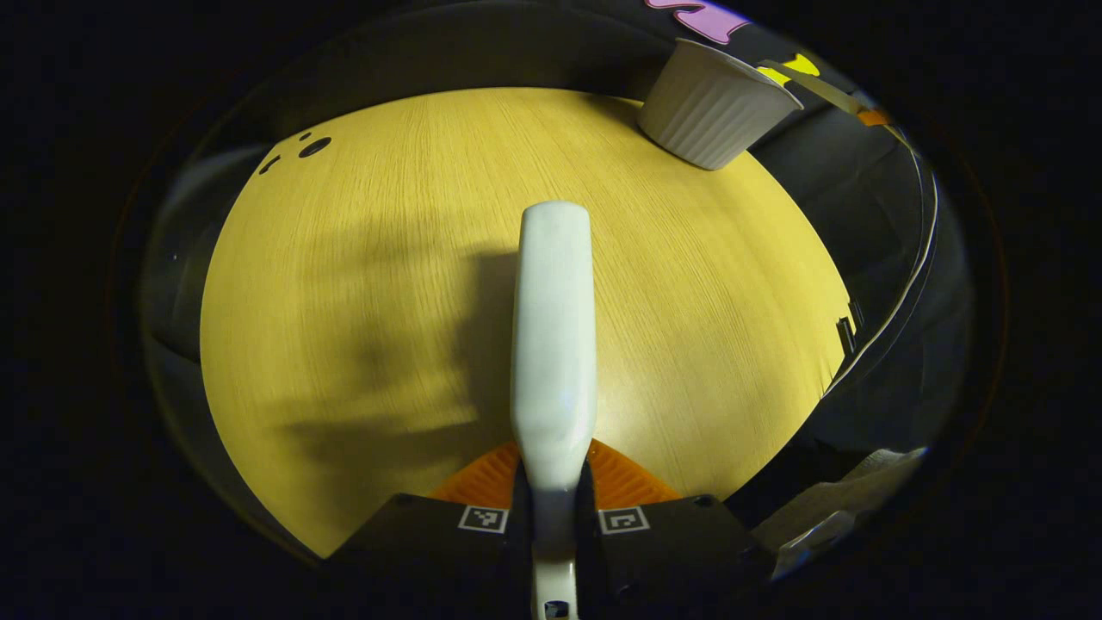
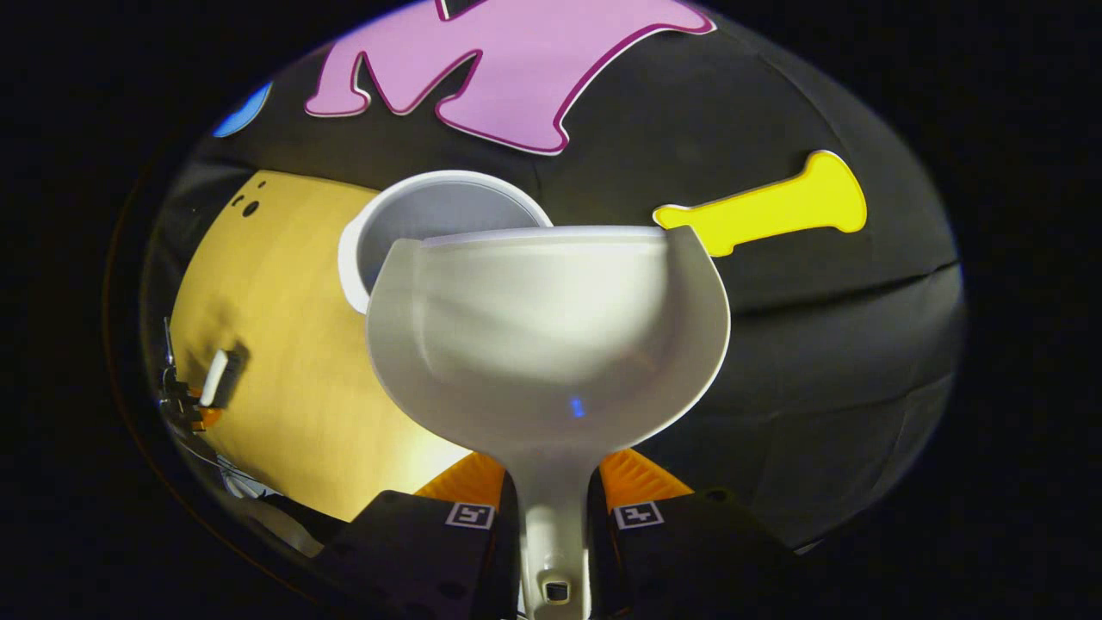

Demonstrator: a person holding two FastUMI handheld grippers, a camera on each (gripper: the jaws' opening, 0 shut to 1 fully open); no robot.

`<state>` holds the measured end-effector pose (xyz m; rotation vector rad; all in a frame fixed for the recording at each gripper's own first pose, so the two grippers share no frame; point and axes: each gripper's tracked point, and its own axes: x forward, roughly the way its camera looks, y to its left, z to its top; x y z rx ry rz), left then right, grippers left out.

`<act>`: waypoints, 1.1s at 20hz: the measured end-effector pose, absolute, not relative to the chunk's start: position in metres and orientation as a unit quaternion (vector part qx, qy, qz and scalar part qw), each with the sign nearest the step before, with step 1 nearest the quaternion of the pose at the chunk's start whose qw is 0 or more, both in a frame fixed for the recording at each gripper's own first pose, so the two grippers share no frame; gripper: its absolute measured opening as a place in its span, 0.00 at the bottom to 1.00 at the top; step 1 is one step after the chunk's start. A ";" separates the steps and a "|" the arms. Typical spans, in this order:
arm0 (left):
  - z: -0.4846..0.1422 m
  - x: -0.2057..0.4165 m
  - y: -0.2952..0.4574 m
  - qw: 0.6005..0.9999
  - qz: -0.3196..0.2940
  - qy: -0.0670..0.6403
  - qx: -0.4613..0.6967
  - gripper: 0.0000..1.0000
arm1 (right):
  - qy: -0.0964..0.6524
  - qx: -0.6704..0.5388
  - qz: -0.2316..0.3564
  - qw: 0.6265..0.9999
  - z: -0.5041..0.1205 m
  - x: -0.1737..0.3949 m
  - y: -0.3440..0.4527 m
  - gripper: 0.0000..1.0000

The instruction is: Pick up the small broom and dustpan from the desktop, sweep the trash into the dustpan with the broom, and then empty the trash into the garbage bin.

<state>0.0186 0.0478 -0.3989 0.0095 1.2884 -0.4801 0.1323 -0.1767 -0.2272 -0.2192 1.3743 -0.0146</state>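
Observation:
My left gripper (image 1: 553, 469) is shut on the small white broom (image 1: 554, 327), which points forward low over the yellow wooden desktop (image 1: 344, 258). The white ribbed garbage bin (image 1: 715, 108) stands at the desk's far right corner. In the right gripper view, my right gripper (image 2: 551, 482) is shut on the handle of the white dustpan (image 2: 551, 336). The pan is held up with its front edge next to the bin's rim (image 2: 430, 211), and its inside looks bare. Far to the left over the desktop (image 2: 284, 344) I see the broom (image 2: 213, 377) in the other gripper.
Small dark holes (image 1: 312, 146) mark the desk's far left corner. A thin cable (image 1: 913, 258) runs along the desk's right edge, and crinkled pale material (image 1: 826, 517) lies below it. The black booth wall stands close behind the bin.

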 end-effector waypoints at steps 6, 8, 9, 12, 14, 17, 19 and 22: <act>-0.396 0.018 0.046 0.774 -0.205 0.599 0.018 0.24 | 0.602 -0.059 0.059 0.794 -0.196 0.085 -0.139 0.35; -0.396 0.018 0.045 0.774 -0.196 0.602 0.023 0.24 | 0.597 -0.040 0.081 0.797 -0.198 0.065 -0.117 0.35; -0.396 0.018 0.045 0.773 -0.191 0.604 0.026 0.24 | 0.597 -0.030 0.093 0.796 -0.204 0.055 -0.106 0.35; -0.397 0.019 0.043 0.773 -0.181 0.607 0.035 0.22 | 0.604 -0.013 0.121 0.788 -0.228 0.019 -0.072 0.35; -0.398 0.019 0.041 0.773 -0.172 0.609 0.038 0.24 | 0.610 -0.012 0.137 0.780 -0.251 0.000 -0.053 0.32; -0.401 0.019 0.038 0.773 -0.156 0.614 0.038 0.24 | 0.622 -0.018 0.161 0.766 -0.287 -0.027 -0.029 0.35; -0.404 0.021 0.037 0.774 -0.145 0.615 0.044 0.22 | 0.629 -0.024 0.176 0.757 -0.315 -0.043 -0.013 0.35; -0.410 0.027 0.041 0.774 -0.131 0.617 0.049 0.24 | 0.640 -0.023 0.185 0.745 -0.365 -0.063 0.013 0.35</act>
